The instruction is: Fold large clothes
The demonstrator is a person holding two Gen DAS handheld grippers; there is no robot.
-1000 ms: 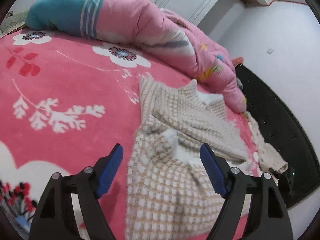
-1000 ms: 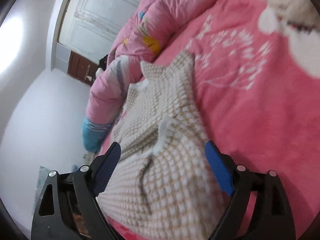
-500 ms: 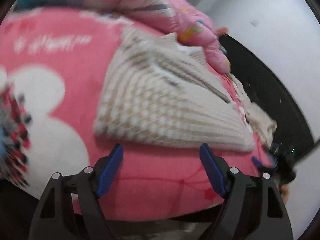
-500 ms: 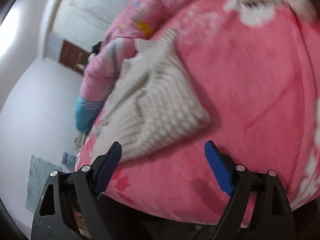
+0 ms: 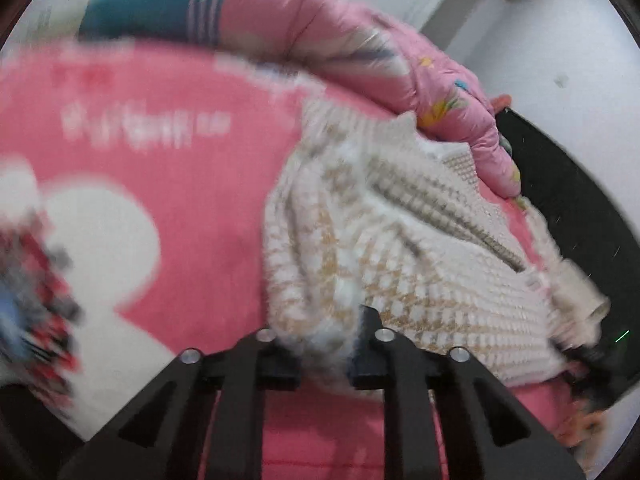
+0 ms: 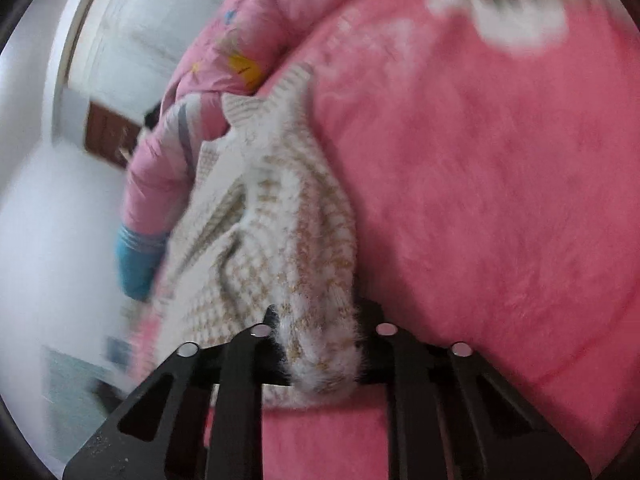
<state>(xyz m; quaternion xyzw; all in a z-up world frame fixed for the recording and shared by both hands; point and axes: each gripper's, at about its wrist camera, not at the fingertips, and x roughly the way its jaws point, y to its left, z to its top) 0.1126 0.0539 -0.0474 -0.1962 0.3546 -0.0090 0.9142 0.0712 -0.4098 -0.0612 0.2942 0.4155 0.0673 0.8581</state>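
The sweater point(image 5: 400, 248) is a fuzzy cream knit with a tan check pattern and ribbed bands, lying bunched and partly folded on the pink flowered blanket point(image 5: 192, 184) of the bed, its far end against the rolled pink quilt point(image 5: 360, 48) with a teal end. In the right wrist view the same sweater point(image 6: 280, 232) runs away from the camera toward the quilt point(image 6: 256, 28), with the blanket point(image 6: 480, 200) stretching off to the right. A second ago both pairs of tongs stood wide apart over the flattened garment, and half a second ago they hung clear of its near edge; now each has pinched up a fold of that edge, and the knit is drawn into ridges leading toward the grips. The left tongs point(image 5: 326, 344) are closing on the near corner of the sweater, with a tuft of fuzzy fabric squeezed between the black fingers. The right tongs point(image 6: 320, 344) are likewise closing on a thick wad of the near hem, which bulges out between and below the fingers. Both views are blurred by motion.
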